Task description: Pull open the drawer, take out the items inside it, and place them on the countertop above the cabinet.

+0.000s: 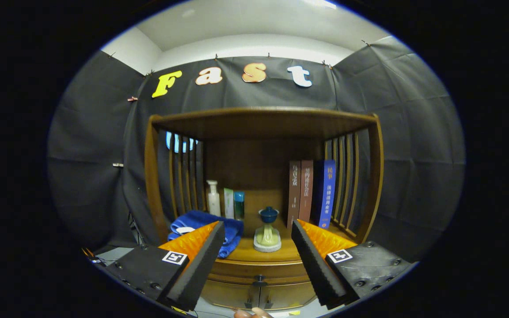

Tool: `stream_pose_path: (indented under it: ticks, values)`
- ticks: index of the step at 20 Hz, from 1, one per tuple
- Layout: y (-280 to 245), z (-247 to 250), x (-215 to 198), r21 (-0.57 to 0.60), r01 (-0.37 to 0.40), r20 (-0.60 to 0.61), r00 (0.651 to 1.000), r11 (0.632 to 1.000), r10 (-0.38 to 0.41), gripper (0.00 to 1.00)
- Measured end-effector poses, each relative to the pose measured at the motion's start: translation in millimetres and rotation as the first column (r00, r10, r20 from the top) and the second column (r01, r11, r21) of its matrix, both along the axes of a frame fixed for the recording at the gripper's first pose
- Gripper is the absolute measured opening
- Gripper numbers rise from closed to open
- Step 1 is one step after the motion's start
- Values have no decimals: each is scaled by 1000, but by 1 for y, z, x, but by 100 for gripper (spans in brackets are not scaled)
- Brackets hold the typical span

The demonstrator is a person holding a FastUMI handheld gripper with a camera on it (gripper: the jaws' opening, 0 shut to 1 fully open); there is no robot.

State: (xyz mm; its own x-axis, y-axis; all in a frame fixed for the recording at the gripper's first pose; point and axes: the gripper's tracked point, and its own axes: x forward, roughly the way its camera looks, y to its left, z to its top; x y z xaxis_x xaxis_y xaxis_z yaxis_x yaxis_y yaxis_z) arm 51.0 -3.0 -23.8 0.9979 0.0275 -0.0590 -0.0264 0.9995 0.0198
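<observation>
A wooden cabinet stands ahead of me, with a countertop (281, 252) under an open shelf frame. Below the countertop runs a closed drawer (259, 270) with a small dark knob (259, 279) at its middle. My gripper (258, 229) is open, its two fingers (201, 260) spread wide with nothing between them. The fingers hang in front of the cabinet, apart from it, and the knob lies low between them. Under the drawer, two cabinet doors (259, 295) are shut.
On the countertop lie a folded blue towel (201, 227), a small green-and-blue lamp-like ornament (268, 232), a white pump bottle (213, 198), two small boxes (234, 204), and three upright books (312, 192). Slatted sides (347, 176) enclose the shelf. A person's fingertips (251, 313) show below the doors.
</observation>
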Motion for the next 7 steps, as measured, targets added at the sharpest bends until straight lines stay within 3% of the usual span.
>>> stream_pose_path:
  ticks: [7]
  values:
    - [6, 52, -50, -34, 4, 72, 997, 999, -1, 98]
